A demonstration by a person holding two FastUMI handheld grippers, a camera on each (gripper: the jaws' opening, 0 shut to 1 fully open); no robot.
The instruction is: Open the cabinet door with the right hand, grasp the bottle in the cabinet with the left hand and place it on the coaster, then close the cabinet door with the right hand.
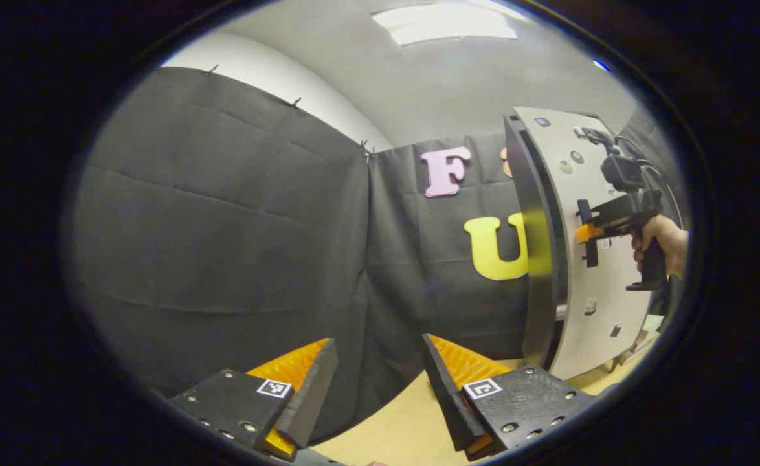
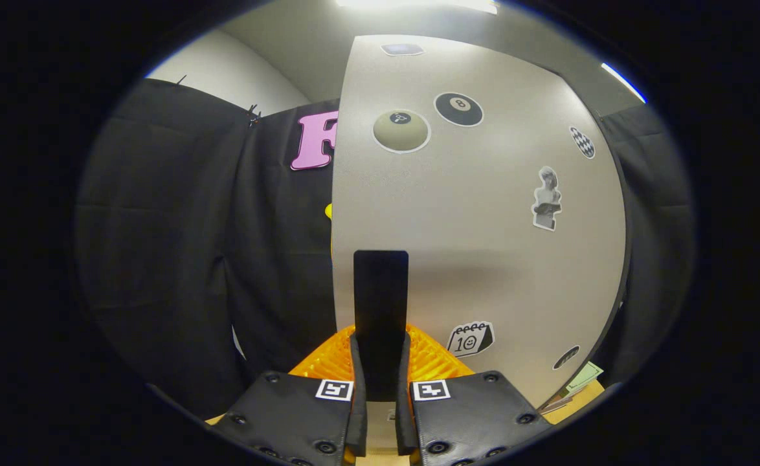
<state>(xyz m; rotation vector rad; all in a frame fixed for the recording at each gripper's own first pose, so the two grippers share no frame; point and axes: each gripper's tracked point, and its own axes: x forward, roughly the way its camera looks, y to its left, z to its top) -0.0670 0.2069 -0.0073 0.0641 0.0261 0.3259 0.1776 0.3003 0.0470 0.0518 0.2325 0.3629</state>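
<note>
Cabinet door (image 2: 483,226): "8" on black ball sticker (image 2: 459,109); "10" on calendar sticker (image 2: 470,338).

1. One cabinet door (image 2: 483,213), pale, with one dark handle (image 2: 380,310).
2. Stickers on the door (image 2: 458,109) in the right gripper view: at least seven.
3. Two hand-held grippers: left hand-held gripper (image 1: 380,382), right hand-held gripper (image 2: 380,382).
4. One hand (image 1: 661,243).
5. One table (image 1: 393,427).

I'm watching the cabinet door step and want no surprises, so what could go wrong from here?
The right gripper is clamped on the slim black door handle; an off-axis pull could let it slip out. The left gripper hangs open beside the cabinet, so the door's edge might meet it if it moves closer.
</note>
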